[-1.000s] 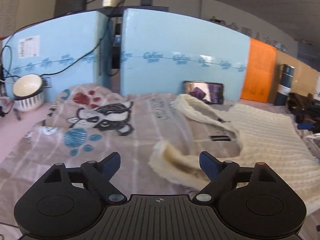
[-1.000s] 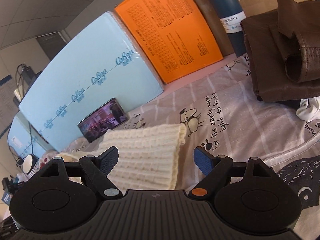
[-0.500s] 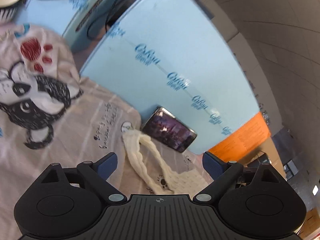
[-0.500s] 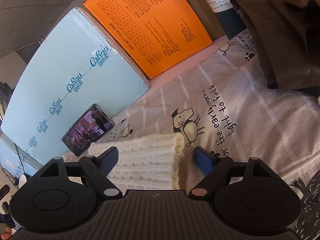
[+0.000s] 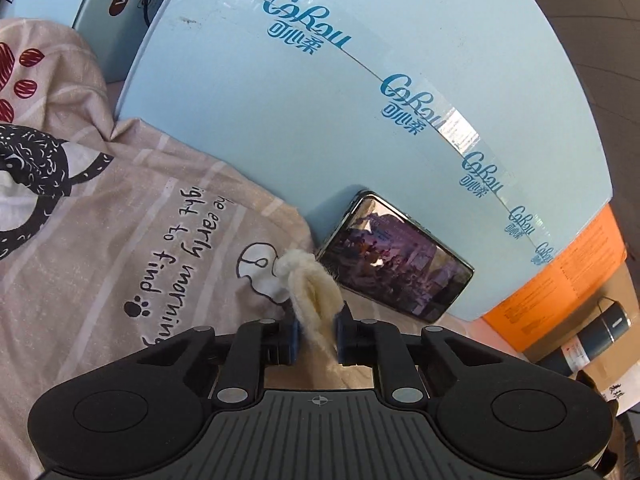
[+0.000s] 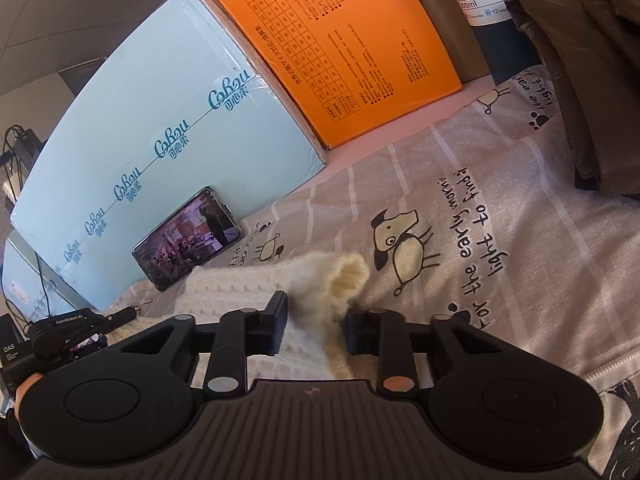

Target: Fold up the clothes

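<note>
In the left wrist view, the left gripper (image 5: 316, 334) sits at lower centre, its two blue-padded fingers (image 5: 291, 336) drawn close together and clamped on a bunched strip of the cream knit sweater (image 5: 310, 294). The fluffy fabric rises out from between the pads toward the middle of the frame, ending in a small knot-like curl. Beneath it lies a beige striped bedsheet (image 5: 120, 240) printed with cartoon animals, paw marks and handwriting, filling the left half. Just right of the pinched fabric a phone (image 5: 394, 264) with a lit screen leans against a large pale blue box (image 5: 360, 100) that takes up the upper centre. At the far right edge are an orange box (image 5: 560, 292) and, below it, a dark blue bottle (image 5: 592, 334).

In the right wrist view, the right gripper (image 6: 316, 326) is at lower centre, its fingers closed in on a thick cuff-like end of the sweater (image 6: 320, 284), which bulges upward between them. The rest of the ribbed knit spreads toward the left, over the sheet (image 6: 500, 248). The phone (image 6: 188, 238) stands left of centre against the blue box (image 6: 160, 120). The orange box (image 6: 340, 40) fills the top centre, the bottle (image 6: 492, 20) stands at upper right, and a dark brown garment (image 6: 588, 80) lies on the sheet at the right edge. The other gripper's black body (image 6: 60, 332) shows at the left edge.
</note>
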The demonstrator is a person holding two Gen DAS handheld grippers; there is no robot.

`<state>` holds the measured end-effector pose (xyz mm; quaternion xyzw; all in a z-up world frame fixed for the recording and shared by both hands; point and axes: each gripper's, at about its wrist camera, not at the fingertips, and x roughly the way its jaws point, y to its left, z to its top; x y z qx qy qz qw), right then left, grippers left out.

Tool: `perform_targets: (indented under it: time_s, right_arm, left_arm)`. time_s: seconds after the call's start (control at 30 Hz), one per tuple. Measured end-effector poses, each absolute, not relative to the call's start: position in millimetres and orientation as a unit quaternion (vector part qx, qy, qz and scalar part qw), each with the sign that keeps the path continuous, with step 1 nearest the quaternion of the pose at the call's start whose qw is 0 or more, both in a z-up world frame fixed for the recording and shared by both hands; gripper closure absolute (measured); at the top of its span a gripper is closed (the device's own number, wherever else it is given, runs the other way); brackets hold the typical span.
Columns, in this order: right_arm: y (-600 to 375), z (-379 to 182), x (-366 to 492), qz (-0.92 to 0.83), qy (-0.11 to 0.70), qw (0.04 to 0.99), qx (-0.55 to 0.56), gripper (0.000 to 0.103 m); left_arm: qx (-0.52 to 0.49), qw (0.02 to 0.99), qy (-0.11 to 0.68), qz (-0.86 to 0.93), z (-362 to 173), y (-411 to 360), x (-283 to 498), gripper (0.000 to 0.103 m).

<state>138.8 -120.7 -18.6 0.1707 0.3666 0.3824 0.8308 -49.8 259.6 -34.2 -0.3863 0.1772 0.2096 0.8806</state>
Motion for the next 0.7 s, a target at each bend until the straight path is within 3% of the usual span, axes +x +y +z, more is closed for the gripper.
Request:
perform_targets:
  time_s: [0.27,0.7]
  right_arm:
    - [-100.1,6.5,146.9,0.396,0.328,0.84,0.175,0.09]
    - [-67.1,-20.8,173.5,0.383,0.355,0.84,0.149,0.089]
  left_arm:
    - [-0.346,0.912,0.118,0.188,0.8,255.3,-70.7,0.089]
    - [-0.289,0.897,0.213,0.256,-21.5,273.0,-54.2,0.082]
